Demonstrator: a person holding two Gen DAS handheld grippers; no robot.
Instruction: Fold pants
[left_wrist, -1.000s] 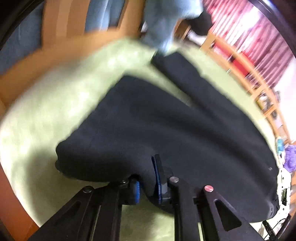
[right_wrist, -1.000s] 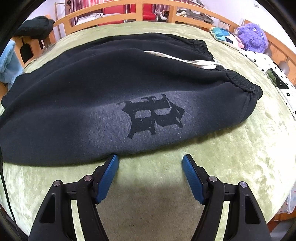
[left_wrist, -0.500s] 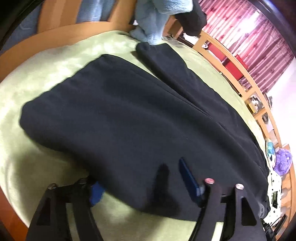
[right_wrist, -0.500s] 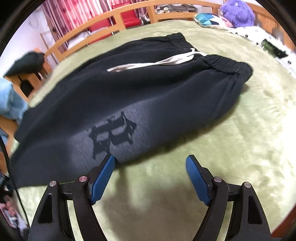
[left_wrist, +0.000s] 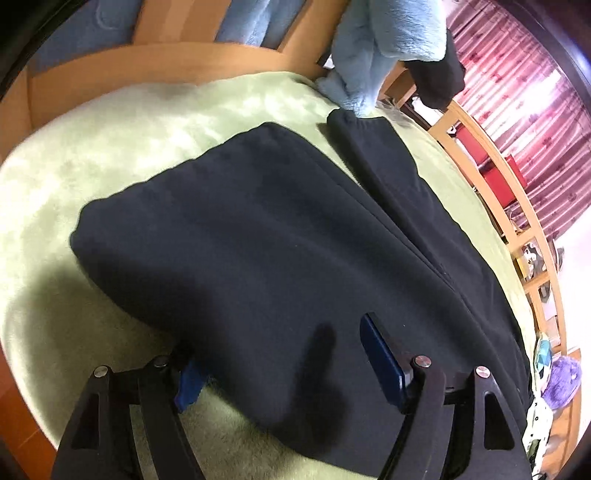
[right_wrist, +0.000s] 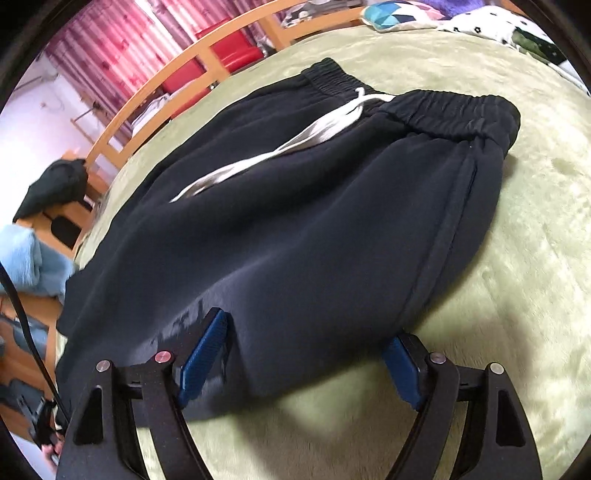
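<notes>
Black sweatpants (left_wrist: 280, 236) lie flat on the green bed cover, one leg over the other, with the cuffs at the far end. My left gripper (left_wrist: 284, 369) stands open over their near edge. Its left pad (left_wrist: 188, 384) is tucked partly under the cloth and its right pad (left_wrist: 380, 358) rests on top, neither pressing. In the right wrist view the pants (right_wrist: 314, 229) show the elastic waistband (right_wrist: 450, 110) and a white drawstring (right_wrist: 280, 151). My right gripper (right_wrist: 303, 362) straddles the near hem, its jaws opening, with cloth between the pads but not pinched.
A green plush cover (left_wrist: 92, 147) spreads over the bed inside a curved wooden rail (left_wrist: 155, 62). Light-blue fleece (left_wrist: 384, 40) and a black garment (left_wrist: 436, 74) hang at the far end. A purple plush toy (left_wrist: 561, 384) and a patterned pillow (right_wrist: 391, 11) lie near the waistband side.
The left gripper let go of the pants fold and opened; the leg now lies flat. The right gripper rolled and slid in until its wider jaws straddle the hem.
</notes>
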